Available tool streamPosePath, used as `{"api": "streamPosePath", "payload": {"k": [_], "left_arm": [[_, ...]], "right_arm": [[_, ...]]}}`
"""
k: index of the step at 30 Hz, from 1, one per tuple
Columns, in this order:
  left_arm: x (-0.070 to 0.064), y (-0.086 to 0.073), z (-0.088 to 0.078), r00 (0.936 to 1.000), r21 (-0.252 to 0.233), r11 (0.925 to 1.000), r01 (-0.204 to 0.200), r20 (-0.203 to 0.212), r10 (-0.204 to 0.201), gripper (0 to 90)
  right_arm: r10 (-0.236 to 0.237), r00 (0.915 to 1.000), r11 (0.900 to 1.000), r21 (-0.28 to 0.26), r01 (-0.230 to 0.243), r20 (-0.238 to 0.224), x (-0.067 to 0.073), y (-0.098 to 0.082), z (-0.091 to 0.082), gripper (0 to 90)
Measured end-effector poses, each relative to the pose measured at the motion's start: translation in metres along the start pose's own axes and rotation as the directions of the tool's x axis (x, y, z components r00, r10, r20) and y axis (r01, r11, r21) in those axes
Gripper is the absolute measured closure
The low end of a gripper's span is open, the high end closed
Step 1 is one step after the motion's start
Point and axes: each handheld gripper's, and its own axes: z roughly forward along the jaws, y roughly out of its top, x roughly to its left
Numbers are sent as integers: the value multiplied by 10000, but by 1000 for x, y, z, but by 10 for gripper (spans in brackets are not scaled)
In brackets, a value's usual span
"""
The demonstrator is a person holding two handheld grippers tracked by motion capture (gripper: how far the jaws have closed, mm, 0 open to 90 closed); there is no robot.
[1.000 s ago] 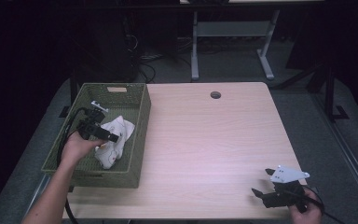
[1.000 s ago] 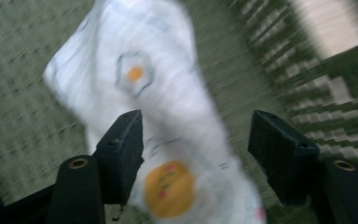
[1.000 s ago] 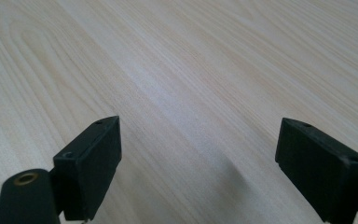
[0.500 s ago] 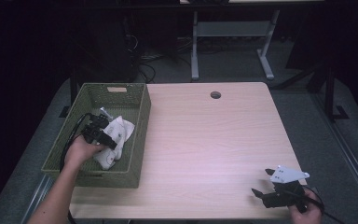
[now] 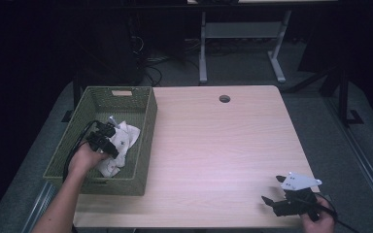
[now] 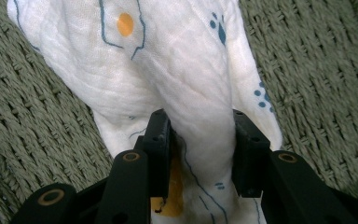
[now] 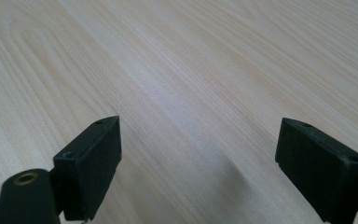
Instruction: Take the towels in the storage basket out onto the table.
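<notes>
The left tool (image 6: 199, 140) grips a fold of the white cloth (image 6: 177, 70) lying in the green basket (image 5: 145, 141); lifting it out seems next. The right tool (image 7: 200, 163) rests wide open over the tabletop (image 5: 223, 145).

No readable text, label or number anywhere (the cloth (image 6: 186, 88) bears only printed shapes).

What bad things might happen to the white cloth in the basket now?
The left gripper pinches just one fold of the white cloth, so it might slip free when lifted. The loose rest could drag or snag on the green woven basket wall. The right gripper sits open on the table, too far off to help.
</notes>
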Motion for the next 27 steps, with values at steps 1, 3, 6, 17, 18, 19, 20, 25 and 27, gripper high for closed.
{"api": "streamPosePath", "payload": {"k": [1, 3, 6, 17, 18, 19, 20, 25, 27], "left_arm": [[1, 0, 1, 10000, 20, 10000, 27, 37, -27, 642], [2, -1, 1, 10000, 57, 10000, 42, 10, -42, 669], [2, -1, 3, 9997, 96, 9997, 225, 22, -225, 720], [8, -6, -7, 9969, -355, 9974, 631, 499, -613, 771], [8, -6, -7, 9969, -355, 9974, 631, 499, -613, 771], [10, -7, -9, 9964, -426, 9968, 677, 540, -654, 771], [11, -9, -12, 9951, -548, 9954, 781, 645, -746, 772], [14, -16, -24, 9945, -1178, 9899, 790, 774, -701, 770], [12, -21, -34, 9951, -1506, 9858, 749, 756, -640, 770]], "right_arm": [[25, 10000, 10000, -22, -25, 3, 0, 0, 0, 140], [366, 9993, 9993, -97, -367, -92, 3, 1, 1, 140], [306, 9995, 9995, -93, -307, -79, 3, 1, 2, 140], [328, 9994, 9994, -130, -329, -91, 3, 1, 1, 140], [328, 9994, 9994, -130, -329, -91, 3, 1, 1, 140], [340, 9994, 9994, -107, -341, -79, 3, 1, 1, 140], [341, 9994, 9994, -105, -341, -84, 3, 1, 1, 140], [217, 9998, 9997, -104, -217, -1, 1, 0, 0, 140], [309, 9995, 9995, -109, -309, -5, 2, 0, 1, 140]]}}
